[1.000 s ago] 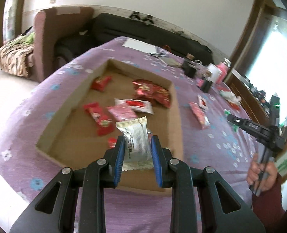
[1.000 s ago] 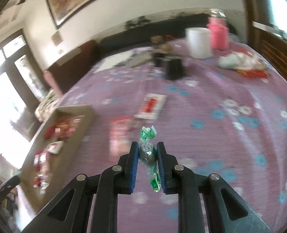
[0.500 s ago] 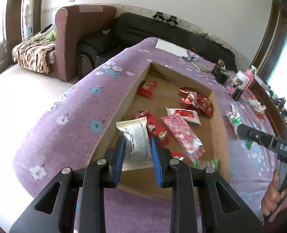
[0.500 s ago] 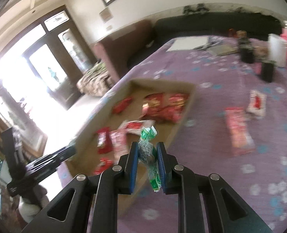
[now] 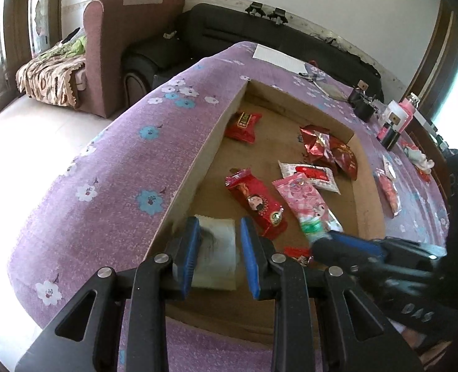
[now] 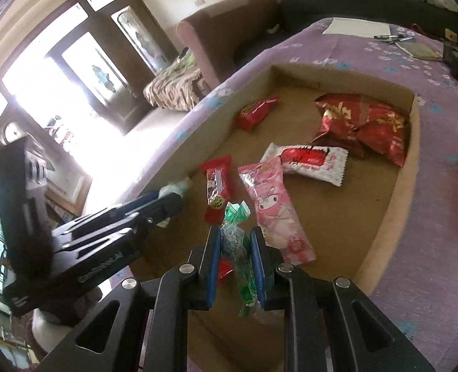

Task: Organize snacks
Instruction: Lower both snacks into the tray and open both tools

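Note:
A shallow cardboard box (image 5: 368, 186) (image 6: 393, 198) sits on the purple flowered tablecloth (image 5: 120, 167) and holds several red, pink and white snack packets. My left gripper (image 5: 219, 254) is low over the box's near left corner; the silver-white packet (image 5: 218, 251) lies between its fingers, which look slightly parted, blurred. My right gripper (image 6: 235, 263) is shut on a green-wrapped candy (image 6: 239, 248) over the near end of the box. It shows in the left wrist view (image 5: 346, 245) next to the pink packet (image 5: 306, 201).
More snack packets (image 5: 390, 192) lie on the cloth right of the box. Black cups (image 5: 363, 108), a white cup and a pink bottle (image 5: 407, 114) stand at the far right. Paper (image 5: 278, 59) lies at the far end. Sofas stand beyond the table.
Both grippers have moved over the box. The left one dropped low to the near left corner and its jaws widened around the silver packet. The right one carried the green candy in.

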A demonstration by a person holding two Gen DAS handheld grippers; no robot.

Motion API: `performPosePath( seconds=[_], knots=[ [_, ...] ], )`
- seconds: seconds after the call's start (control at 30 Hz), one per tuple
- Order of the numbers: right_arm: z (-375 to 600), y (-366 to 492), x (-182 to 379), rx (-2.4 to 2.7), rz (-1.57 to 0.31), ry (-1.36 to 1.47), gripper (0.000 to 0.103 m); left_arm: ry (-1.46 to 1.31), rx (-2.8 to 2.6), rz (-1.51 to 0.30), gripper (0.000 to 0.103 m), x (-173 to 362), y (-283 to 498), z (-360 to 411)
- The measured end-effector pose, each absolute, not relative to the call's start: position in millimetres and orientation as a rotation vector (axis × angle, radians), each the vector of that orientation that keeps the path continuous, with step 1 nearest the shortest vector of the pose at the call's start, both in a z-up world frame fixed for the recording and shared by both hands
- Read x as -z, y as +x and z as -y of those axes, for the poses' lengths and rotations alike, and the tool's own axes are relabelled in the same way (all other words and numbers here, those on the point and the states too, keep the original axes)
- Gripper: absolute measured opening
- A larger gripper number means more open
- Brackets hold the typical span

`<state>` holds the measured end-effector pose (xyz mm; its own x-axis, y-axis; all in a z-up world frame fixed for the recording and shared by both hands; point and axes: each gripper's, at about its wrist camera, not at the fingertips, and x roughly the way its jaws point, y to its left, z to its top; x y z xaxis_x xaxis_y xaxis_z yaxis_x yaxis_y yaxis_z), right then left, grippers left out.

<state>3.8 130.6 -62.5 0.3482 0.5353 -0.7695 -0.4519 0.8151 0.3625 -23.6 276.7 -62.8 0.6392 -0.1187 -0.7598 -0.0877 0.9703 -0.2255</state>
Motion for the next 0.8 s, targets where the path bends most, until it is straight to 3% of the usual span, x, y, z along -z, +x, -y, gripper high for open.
performPosePath(
  seconds=[0.1, 0.23, 0.5, 0.6, 0.67, 0.8],
  knots=[
    [-135, 0, 65, -0.632, -1.024, 0.066, 0.023, -0.253, 0.02, -0.875, 0.028, 58, -28, -276],
    [-131, -5, 60, -0.637, -1.008, 0.071, 0.031, -0.255, 0.007, -0.863, 0.047, 51, -36, -273],
    [-95, -18, 38, -0.605, -0.931, 0.108, 0.037, -0.172, -0.077, -0.835, 0.049, 37, -52, -249],
    [-81, -21, 33, -0.584, -0.911, 0.119, 0.037, -0.112, -0.138, -0.814, 0.06, 33, -58, -239],
    [-69, -24, 32, -0.57, -0.902, 0.136, 0.038, -0.066, -0.185, -0.796, 0.073, 30, -62, -231],
    [-47, -29, 30, -0.536, -0.883, 0.154, 0.043, 0.007, -0.221, -0.764, 0.073, 22, -72, -215]
  ],
)
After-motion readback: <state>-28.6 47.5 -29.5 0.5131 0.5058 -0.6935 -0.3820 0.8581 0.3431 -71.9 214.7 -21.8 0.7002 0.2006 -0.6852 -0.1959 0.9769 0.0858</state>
